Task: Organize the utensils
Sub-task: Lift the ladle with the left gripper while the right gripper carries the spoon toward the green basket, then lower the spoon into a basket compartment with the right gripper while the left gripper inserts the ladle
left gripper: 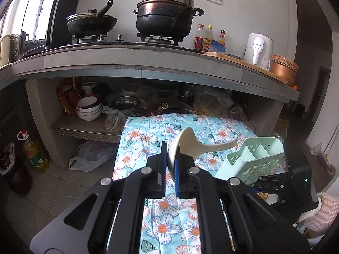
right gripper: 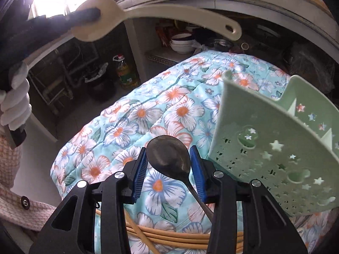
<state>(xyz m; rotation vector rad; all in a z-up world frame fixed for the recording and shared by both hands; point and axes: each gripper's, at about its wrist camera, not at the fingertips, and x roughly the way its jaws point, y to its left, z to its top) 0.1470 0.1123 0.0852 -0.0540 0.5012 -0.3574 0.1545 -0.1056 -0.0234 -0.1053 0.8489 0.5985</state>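
My left gripper (left gripper: 170,165) is shut on the bowl of a cream plastic rice spoon (left gripper: 190,146), held in the air above the floral cloth (left gripper: 148,144); its handle points right toward the green utensil caddy (left gripper: 254,160). The spoon also shows in the right wrist view (right gripper: 118,14), held by the left gripper (right gripper: 84,17). My right gripper (right gripper: 168,165) is shut on the bowl of a dark metal spoon (right gripper: 167,156) just left of the caddy (right gripper: 275,158). Several tan chopsticks (right gripper: 169,237) lie on the cloth below it.
A concrete counter (left gripper: 148,61) carries a wok (left gripper: 91,23), a black pot (left gripper: 165,14), sauce bottles (left gripper: 206,38) and a white kettle (left gripper: 257,46). Bowls (left gripper: 89,108) and bags fill the shelf underneath. An oil bottle (left gripper: 35,152) stands on the floor at the left.
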